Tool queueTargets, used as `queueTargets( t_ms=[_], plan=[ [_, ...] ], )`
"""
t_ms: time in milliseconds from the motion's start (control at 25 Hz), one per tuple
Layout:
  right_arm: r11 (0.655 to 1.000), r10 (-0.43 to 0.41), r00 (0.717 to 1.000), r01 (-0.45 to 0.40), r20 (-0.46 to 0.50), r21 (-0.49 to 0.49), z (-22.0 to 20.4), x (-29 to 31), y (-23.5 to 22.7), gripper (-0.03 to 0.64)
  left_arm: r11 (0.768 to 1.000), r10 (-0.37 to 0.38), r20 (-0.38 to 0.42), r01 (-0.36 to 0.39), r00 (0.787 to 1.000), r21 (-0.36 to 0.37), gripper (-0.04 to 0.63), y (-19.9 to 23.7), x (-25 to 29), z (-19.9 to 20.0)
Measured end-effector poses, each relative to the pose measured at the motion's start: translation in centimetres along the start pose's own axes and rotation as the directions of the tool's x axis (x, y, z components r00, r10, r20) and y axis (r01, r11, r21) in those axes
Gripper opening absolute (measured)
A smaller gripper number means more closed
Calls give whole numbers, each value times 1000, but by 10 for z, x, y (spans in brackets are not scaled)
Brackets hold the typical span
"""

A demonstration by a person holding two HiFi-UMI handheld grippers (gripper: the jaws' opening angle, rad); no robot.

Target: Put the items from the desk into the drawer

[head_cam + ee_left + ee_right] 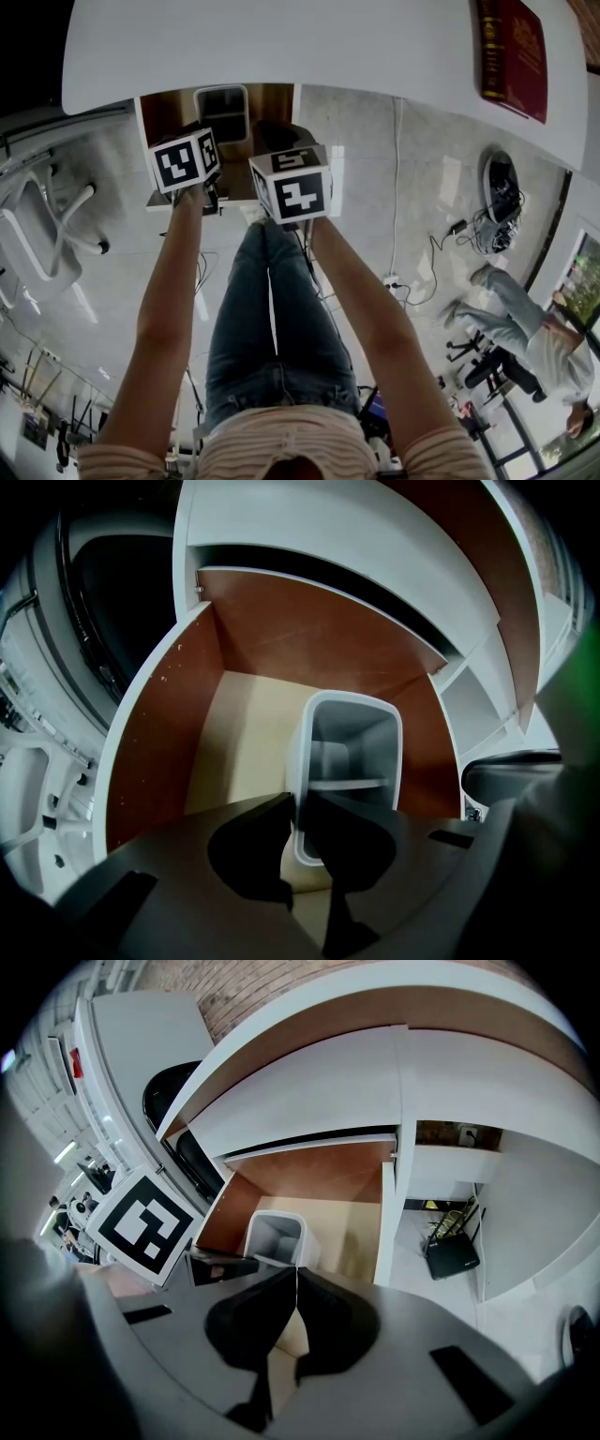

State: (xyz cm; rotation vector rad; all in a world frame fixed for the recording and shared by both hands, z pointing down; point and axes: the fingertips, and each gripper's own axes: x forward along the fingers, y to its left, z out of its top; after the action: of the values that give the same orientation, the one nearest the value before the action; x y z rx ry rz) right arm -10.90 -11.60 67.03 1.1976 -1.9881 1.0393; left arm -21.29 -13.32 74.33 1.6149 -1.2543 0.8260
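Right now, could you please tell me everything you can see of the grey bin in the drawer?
The grey bin is a rectangular open-topped tub with rounded corners. It looks like plastic, has a divider inside and seems to be empty. It stands upright in the open drawer, over its pale floor. The left gripper is shut on its left rim.

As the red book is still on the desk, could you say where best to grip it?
Probably its near short end, coming in level from the desk's front edge: the red book lies flat, with that end nearest the edge.
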Motion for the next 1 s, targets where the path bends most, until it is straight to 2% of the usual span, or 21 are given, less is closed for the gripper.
queueTargets(
  t_ms=[400,600,880,1000],
  plan=[
    [1000,-7,1000,7,26,-12,7,-18,2,17,999,20,76,-22,997,32,48,-3,-38,14],
    [1000,13,996,-13,86,-2,24,-40,11,17,1000,-9,168,6,986,17,27,-8,-74,32],
    [999,38,984,-36,175,-14,52,-97,31,17,996,-94,309,91,947,24,9,-32,-147,55],
    [998,58,973,-51,224,-33,69,-120,38,17,991,-135,380,121,915,61,9,-45,-182,70]
  ],
)
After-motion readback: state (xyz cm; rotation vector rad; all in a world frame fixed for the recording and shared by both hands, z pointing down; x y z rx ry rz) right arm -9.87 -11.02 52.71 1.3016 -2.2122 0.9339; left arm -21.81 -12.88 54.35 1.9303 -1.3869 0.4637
